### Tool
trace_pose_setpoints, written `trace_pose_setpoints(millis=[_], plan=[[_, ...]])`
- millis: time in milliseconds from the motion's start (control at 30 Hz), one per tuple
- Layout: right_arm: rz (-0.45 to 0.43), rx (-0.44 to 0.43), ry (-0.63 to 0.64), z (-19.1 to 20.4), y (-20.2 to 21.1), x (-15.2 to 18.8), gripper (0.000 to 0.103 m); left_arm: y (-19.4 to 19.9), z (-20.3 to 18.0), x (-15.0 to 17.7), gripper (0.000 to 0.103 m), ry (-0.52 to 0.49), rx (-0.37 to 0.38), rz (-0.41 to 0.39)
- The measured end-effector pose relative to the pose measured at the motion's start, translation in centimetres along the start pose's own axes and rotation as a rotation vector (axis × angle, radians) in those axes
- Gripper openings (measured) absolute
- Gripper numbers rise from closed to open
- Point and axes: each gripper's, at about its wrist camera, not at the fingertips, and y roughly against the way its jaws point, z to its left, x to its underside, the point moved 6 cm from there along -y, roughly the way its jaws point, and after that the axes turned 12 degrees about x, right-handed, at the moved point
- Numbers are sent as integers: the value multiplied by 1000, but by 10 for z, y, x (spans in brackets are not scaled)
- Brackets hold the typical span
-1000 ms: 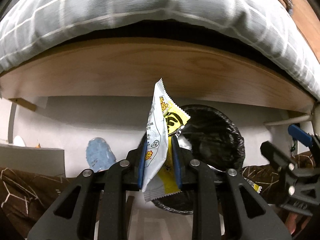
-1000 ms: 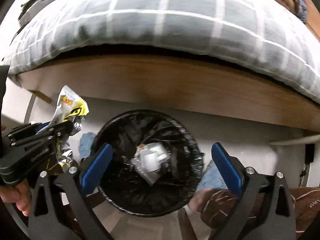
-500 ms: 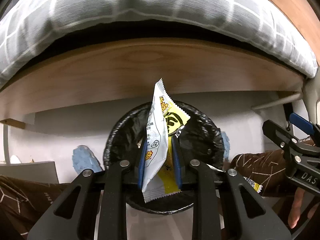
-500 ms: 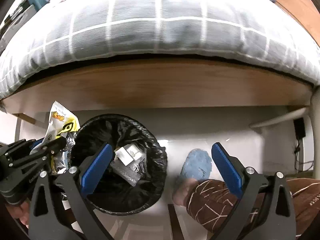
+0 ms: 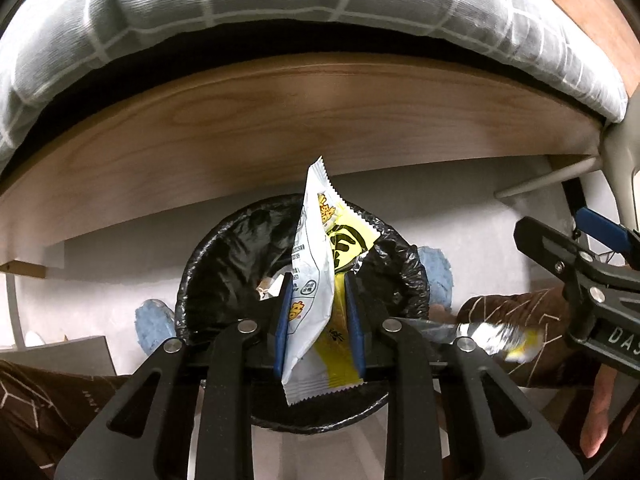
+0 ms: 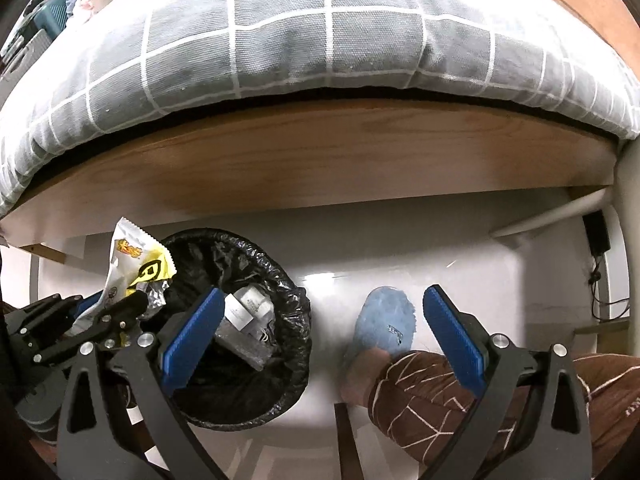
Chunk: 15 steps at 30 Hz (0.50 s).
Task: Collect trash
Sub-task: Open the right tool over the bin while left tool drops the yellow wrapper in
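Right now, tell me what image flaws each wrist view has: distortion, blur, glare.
Left wrist view: fisheye bends the wooden bed rail into an arch; a crumpled silver-yellow foil scrap at right is motion-blurred; the white-and-yellow snack wrapper stays sharp. Right wrist view: same bowing, dark corners, a faint glare streak on the glossy white floor beside the black-lined round trash bin.

White letters "DAS" show on the black body of the right gripper [image 5: 600, 280], cut off at the picture's edge, well to the right of the snack wrapper [image 5: 316, 280]. On that wrapper itself there's orange lettering near the top and again lower down, a black emblem on yellow between them, and rows of small print down its white side, all too small or creased to read
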Motion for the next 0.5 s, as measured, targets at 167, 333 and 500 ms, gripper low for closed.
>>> trace_pose_setpoints(millis=[167,333,500], plan=[[1,-2,1,2,0,-3,95,2,0,-1,34,3,-6,-5],[-6,1,13,4,2,-4,95,2,0,-2,49,1,-14,-14],[-13,-7,6,6,6,-8,95,10,2,-4,71,-2,-22,-47]])
